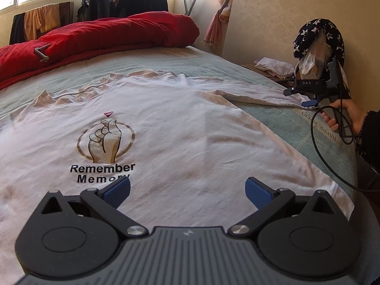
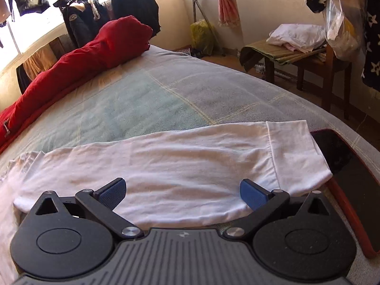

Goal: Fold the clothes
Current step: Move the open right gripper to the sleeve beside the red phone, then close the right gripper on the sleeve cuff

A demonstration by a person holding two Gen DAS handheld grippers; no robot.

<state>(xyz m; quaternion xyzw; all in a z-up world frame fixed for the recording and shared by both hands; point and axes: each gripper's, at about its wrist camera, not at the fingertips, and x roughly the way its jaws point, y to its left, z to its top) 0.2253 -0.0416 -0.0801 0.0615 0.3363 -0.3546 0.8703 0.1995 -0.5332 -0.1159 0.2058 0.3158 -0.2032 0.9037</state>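
Note:
A white T-shirt (image 1: 180, 128) with a "Remember Memory" print lies flat, face up, on the bed (image 1: 166, 59). My left gripper (image 1: 187, 191) hovers open over its lower half, nothing between the blue pads. In the left wrist view the right gripper (image 1: 306, 99) is held by a hand at the tip of the shirt's right sleeve. The right wrist view shows that sleeve (image 2: 190, 163) spread out on the bed, with my right gripper (image 2: 182, 193) open just above it and holding nothing.
A red quilt (image 1: 99, 35) is bunched along the far side of the bed. A dark phone in a red case (image 2: 351, 190) lies by the sleeve's cuff at the bed edge. A wooden chair (image 2: 308, 57) with folded clothes stands beyond. Clothes hang at the window.

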